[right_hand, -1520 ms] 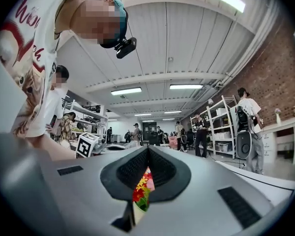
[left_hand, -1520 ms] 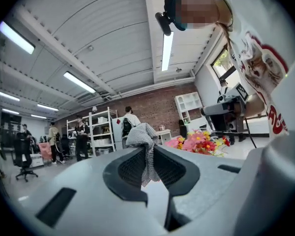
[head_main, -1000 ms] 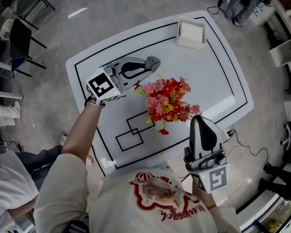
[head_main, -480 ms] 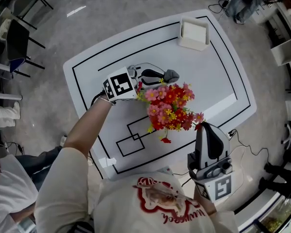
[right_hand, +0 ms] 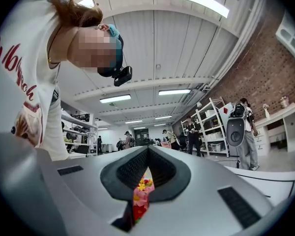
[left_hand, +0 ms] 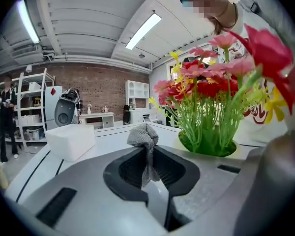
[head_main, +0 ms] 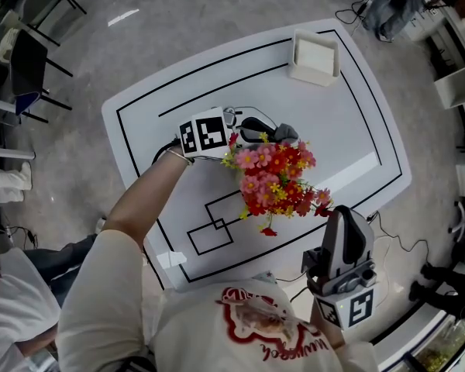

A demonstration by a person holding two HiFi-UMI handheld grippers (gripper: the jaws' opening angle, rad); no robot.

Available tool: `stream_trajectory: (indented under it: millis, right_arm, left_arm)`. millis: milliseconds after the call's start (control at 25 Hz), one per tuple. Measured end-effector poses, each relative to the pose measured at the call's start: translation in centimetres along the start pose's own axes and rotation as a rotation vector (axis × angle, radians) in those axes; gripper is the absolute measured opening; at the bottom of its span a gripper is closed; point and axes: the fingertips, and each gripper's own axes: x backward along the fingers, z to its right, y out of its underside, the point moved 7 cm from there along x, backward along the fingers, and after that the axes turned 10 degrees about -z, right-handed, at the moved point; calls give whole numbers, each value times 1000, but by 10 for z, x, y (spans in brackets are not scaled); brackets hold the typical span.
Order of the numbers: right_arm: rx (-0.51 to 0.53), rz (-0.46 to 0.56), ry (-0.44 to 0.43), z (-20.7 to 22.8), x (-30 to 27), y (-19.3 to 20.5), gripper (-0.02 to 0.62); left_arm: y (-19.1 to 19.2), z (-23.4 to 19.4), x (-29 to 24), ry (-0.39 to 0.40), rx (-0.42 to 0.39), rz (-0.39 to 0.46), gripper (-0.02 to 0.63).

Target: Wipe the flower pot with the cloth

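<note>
A bunch of red, pink and yellow artificial flowers (head_main: 277,180) stands mid-table; in the head view the blooms hide the pot. In the left gripper view the stems rise from the pot's green top (left_hand: 208,145), just right of my jaws. My left gripper (head_main: 283,134) is shut on a crumpled grey cloth (left_hand: 145,136), which sticks up from its tips beside the far side of the bunch. My right gripper (head_main: 342,211) is shut and empty at the table's near edge, pointing at the flowers (right_hand: 141,195), which show through the slit between its jaws.
A white square box (head_main: 315,56) sits at the table's far right corner and also shows as the white box (left_hand: 70,140) left of my left jaws. Black lines mark rectangles on the white table (head_main: 163,208). Cables lie on the floor to the right.
My left gripper has carried the cloth to the right and lower, from the table's left part to the far side of the flowers. The right gripper has hardly moved.
</note>
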Motion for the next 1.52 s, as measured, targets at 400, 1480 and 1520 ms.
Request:
stream_trajectory:
  millis: [400,1480,1520]
  right_arm:
    - [-8,-4,1,-2,1,-2,-3]
    - [-57,-10,-72,-24,0,-18,-3]
    - [-56,-9,-76,-25,0,-18,-3]
  left_arm:
    - [6,-1,1,53,-8,-30,43]
    - [20,15,28,-37,7,-73,43]
    - [21,16,29,-45,13,-76,43]
